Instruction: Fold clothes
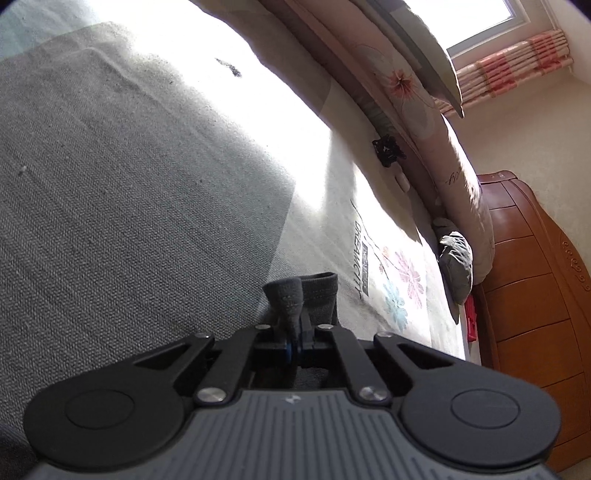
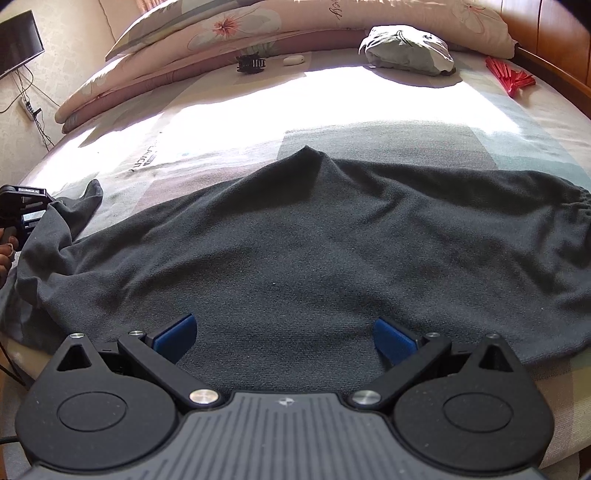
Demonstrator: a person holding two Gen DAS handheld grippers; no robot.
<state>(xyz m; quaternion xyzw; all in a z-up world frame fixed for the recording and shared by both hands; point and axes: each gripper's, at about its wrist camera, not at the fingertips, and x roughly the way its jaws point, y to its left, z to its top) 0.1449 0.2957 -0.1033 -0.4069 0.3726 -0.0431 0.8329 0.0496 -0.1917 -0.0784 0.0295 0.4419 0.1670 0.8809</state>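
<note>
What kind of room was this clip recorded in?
Most likely a home bedroom: a bed with a floral sheet, a carved wooden headboard, folded floral bedding along the far side, and a window. A dark garment is spread on it.

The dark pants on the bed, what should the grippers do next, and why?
Probably carry the leg end across toward the elastic waist. The left gripper is shut on the dark pants at the cuff, while the right gripper hangs open above them.
</note>
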